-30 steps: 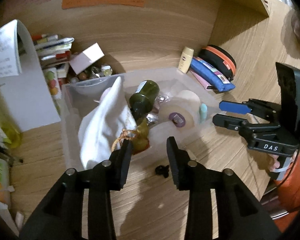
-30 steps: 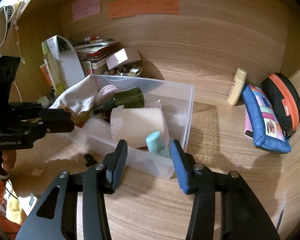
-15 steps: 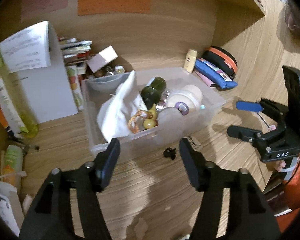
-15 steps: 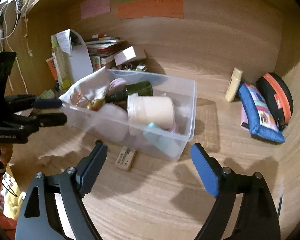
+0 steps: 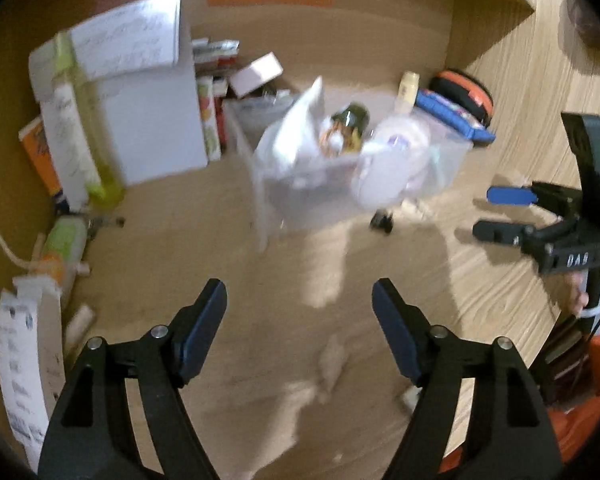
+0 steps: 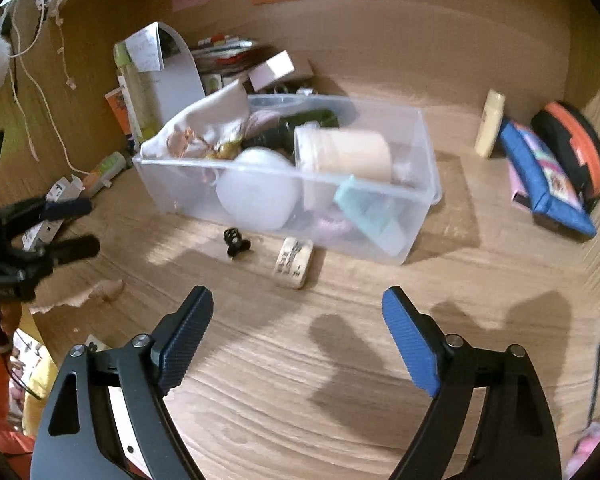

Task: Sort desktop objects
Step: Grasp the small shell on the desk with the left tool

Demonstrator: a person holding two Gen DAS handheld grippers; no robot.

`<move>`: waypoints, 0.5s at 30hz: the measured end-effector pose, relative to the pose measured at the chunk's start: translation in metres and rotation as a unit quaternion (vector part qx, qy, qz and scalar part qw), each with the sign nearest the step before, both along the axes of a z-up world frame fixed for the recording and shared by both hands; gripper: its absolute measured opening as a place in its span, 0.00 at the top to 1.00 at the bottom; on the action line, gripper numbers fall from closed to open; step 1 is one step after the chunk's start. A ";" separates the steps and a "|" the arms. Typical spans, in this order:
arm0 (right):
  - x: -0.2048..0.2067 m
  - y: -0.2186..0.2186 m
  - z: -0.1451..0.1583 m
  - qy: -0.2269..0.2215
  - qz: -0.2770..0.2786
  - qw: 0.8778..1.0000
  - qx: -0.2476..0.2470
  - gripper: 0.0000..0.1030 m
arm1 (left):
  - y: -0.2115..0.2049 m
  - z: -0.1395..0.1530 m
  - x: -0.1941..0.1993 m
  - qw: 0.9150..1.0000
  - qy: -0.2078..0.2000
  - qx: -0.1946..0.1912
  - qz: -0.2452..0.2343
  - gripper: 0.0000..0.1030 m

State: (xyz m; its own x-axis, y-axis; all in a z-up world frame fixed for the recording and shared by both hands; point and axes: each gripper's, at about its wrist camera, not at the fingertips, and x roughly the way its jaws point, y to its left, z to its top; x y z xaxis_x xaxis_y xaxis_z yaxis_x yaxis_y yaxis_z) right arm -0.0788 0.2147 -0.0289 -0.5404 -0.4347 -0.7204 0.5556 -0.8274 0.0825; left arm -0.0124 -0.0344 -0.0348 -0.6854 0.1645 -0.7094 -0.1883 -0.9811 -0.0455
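Clear bin (image 6: 420, 152) sits mid-worktop (image 6: 340, 360), stuffed full. Eraser (image 6: 294, 262) and black clip (image 6: 236, 242) just in front of bin. Left tool (image 5: 300, 312) opening, empty. Right tool (image 6: 296, 320) spread, empty.

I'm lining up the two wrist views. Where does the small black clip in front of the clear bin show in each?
Left wrist: small black clip right of centre, on the desk below the clear bin's front wall.
Right wrist: the clip left of centre, before the bin, left of a beige eraser.
Shared landmark: the blue pouch at right.
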 end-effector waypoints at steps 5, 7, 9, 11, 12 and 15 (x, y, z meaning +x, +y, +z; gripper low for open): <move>-0.003 -0.011 -0.013 -0.011 -0.005 1.000 0.012 0.18 | -0.003 -0.012 0.011 1.000 -0.007 0.012 -0.010 0.28; -0.005 -0.016 -0.017 -0.018 0.002 1.000 0.013 0.18 | -0.003 -0.015 0.012 0.999 -0.010 0.023 -0.019 0.30; -0.008 -0.020 -0.020 -0.028 0.003 1.000 0.010 0.18 | 0.001 -0.018 0.013 0.999 -0.012 0.026 -0.028 0.35; -0.011 -0.024 -0.023 -0.031 0.003 0.999 0.014 0.18 | 0.004 -0.022 0.014 0.999 -0.017 0.023 -0.036 0.41; -0.012 -0.026 -0.024 -0.030 0.002 0.999 0.017 0.20 | 0.005 -0.025 0.014 0.999 -0.020 0.023 -0.040 0.42; -0.015 -0.030 -0.025 -0.024 -0.004 0.999 0.022 0.20 | 0.009 -0.032 0.012 0.998 -0.032 0.017 -0.053 0.49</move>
